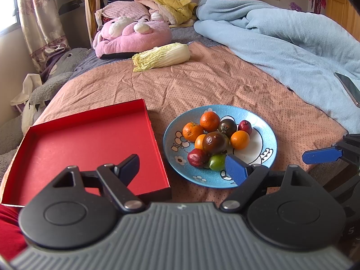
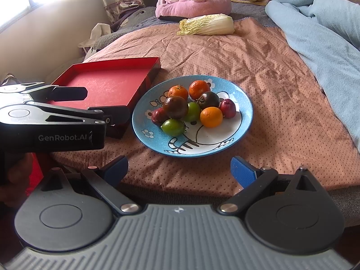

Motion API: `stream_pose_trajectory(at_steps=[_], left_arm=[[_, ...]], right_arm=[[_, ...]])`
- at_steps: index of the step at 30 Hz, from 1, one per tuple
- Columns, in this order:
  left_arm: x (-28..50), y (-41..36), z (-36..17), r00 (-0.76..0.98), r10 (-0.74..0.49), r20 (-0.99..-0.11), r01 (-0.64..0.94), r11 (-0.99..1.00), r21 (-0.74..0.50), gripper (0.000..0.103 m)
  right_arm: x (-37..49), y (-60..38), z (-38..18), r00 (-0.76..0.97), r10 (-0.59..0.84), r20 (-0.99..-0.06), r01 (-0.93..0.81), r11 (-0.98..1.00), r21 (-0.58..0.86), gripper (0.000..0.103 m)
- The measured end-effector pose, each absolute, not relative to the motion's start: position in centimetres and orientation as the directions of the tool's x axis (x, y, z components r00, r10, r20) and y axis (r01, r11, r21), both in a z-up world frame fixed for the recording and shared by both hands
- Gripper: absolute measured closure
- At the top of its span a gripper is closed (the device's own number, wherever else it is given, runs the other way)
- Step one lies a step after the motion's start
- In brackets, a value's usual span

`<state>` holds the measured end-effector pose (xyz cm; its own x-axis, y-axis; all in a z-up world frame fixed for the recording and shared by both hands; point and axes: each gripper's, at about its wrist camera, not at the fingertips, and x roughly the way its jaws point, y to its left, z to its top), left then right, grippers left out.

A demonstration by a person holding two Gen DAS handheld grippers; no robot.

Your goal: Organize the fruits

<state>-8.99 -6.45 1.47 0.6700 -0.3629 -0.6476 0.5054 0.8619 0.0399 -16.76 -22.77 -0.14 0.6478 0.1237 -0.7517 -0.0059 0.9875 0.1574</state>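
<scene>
A blue cartoon plate (image 1: 267, 139) (image 2: 227, 141) lies on the pink bedspread and holds several fruits: orange mandarins (image 1: 210, 121) (image 2: 211, 117), dark tomatoes (image 1: 214, 142) (image 2: 175, 107), green fruits (image 1: 217, 162) (image 2: 172, 126) and red plums (image 1: 197, 157) (image 2: 227, 108). Left of it sits an empty red tray (image 1: 90, 139) (image 2: 108, 83). My left gripper (image 1: 182, 169) (image 2: 94, 103) is open, hovering over the tray's near right corner and the plate's near rim. My right gripper (image 2: 180, 167) is open and empty, just short of the plate's near edge; one blue finger (image 1: 319, 155) shows in the left wrist view.
A napa cabbage (image 1: 162, 56) (image 2: 207, 24) lies farther back on the bed, with a pink plush (image 1: 132, 36) behind it. A rumpled blue blanket (image 1: 292, 40) (image 2: 326, 27) fills the right side, with a phone (image 1: 348, 87) on it. Grey plush toys line the bed's left edge.
</scene>
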Motion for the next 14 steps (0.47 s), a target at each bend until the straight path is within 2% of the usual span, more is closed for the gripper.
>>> stream_pose_trajectory(at_steps=[14], left_arm=[[-9.53, -6.57, 1.43, 0.665, -0.379, -0.644, 0.538, 0.841, 0.06, 0.02]], right_arm=[[-17.07, -22.6, -0.37, 0.651, 0.126, -0.748, -0.006, 0.987, 0.161, 0.003]])
